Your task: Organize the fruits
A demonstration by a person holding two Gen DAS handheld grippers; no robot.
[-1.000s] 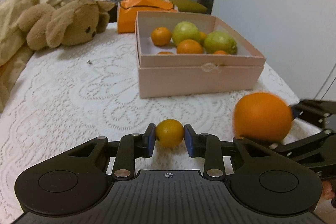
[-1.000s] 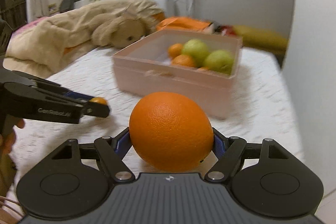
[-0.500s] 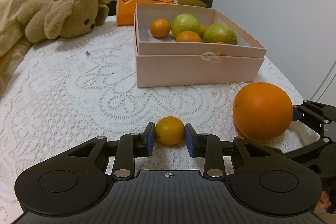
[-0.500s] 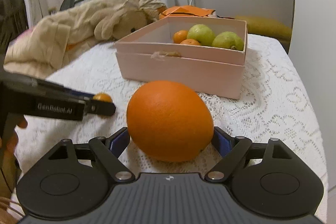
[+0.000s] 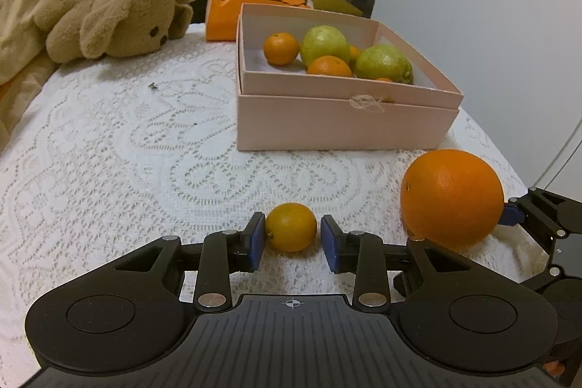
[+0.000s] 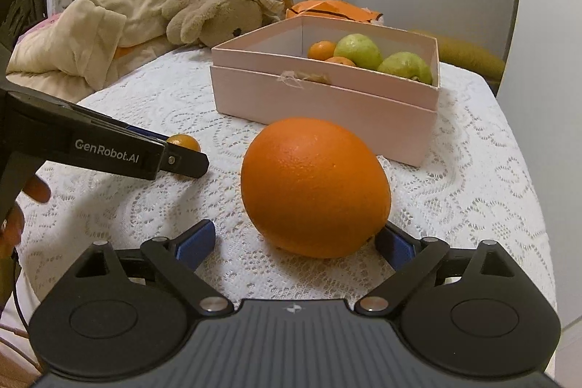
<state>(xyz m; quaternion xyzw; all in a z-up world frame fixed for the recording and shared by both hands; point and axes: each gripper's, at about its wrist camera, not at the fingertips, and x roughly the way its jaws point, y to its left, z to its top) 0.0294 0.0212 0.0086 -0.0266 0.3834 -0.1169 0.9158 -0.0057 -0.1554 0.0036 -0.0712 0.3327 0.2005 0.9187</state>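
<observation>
Keeping the left gripper (image 5: 291, 239) low over the lace tablecloth (image 5: 109, 151), fingers parted a little around a small orange (image 5: 291, 226): left blue pad touching the fruit's side, right pad standing just clear of it with a thin gap showing, so not clamping it. Leaving that small orange resting on the cloth between the two pads. Holding the right gripper (image 6: 294, 242) spread wide, released, behind a big orange (image 6: 314, 191): left pad well apart from the fruit, right pad just beside its lower edge, contact too close to tell. Letting the big orange sit on the cloth under its own weight, slightly egg-shaped, near the table's right edge and to the right of the small orange, the two fruits apart. Showing, in the right wrist view, the left gripper's black finger reaching in from the left with the small orange peeking out behind its tip. Facing, farther back, a pale pink cardboard box (image 5: 345, 130), open-topped, with a bit of string on its front wall. Carrying inside it two green fruits (image 5: 325, 40) and several small oranges (image 5: 280, 48), crowded toward the back and right. Lying beyond the box, an orange bag (image 5: 232, 10); to the left, a tan stuffed bear (image 5: 120, 24) resting on its side against a beige blanket (image 6: 72, 39).
</observation>
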